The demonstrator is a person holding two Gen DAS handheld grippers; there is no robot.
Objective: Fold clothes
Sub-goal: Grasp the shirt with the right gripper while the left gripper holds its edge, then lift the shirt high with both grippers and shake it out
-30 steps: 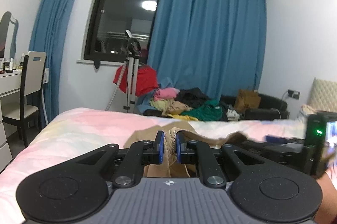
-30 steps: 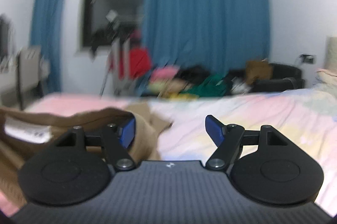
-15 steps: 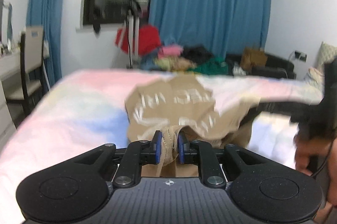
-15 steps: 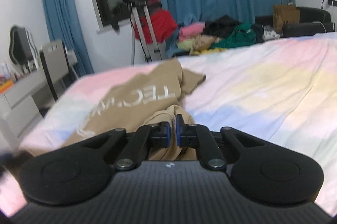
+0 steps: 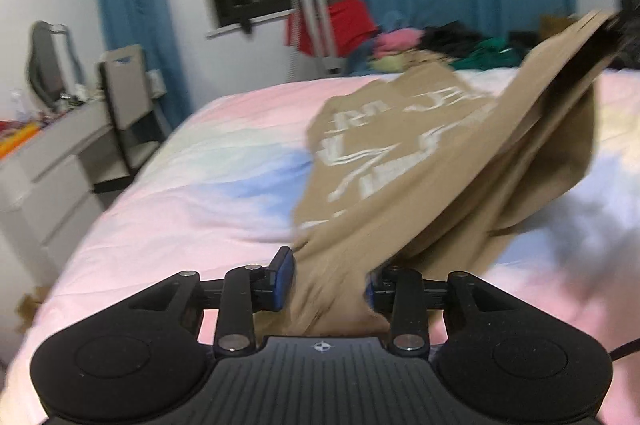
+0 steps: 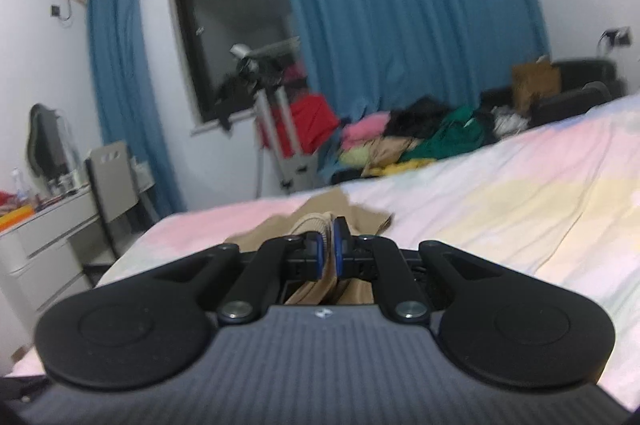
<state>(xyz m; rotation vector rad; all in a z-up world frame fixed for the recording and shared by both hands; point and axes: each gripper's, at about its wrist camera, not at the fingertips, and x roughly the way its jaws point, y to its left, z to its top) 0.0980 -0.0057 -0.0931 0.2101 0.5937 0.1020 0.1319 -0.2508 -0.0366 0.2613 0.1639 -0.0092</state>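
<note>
A tan shirt (image 5: 400,161) with white lettering lies partly on the pastel bed (image 5: 200,185). One edge of it rises to the upper right, where a dark blurred shape (image 5: 628,21) holds it up. My left gripper (image 5: 326,281) is low over the bed and its jaws are opening. A bunch of the tan cloth still sits between them, no longer pinched. My right gripper (image 6: 328,249) is shut on a ribbed fold of the shirt (image 6: 360,215) just above the bed (image 6: 520,185).
A pile of coloured clothes (image 6: 400,141) lies past the bed's far edge, beside a tripod (image 6: 276,129) and blue curtains (image 6: 400,5). A chair (image 5: 128,97) and white dresser (image 5: 48,177) stand at the left. The bed stretches to the right.
My left gripper sank toward the bed and tilted down, and its jaws spread off the cloth. My right gripper went from open to shut on the shirt and rolled a little.
</note>
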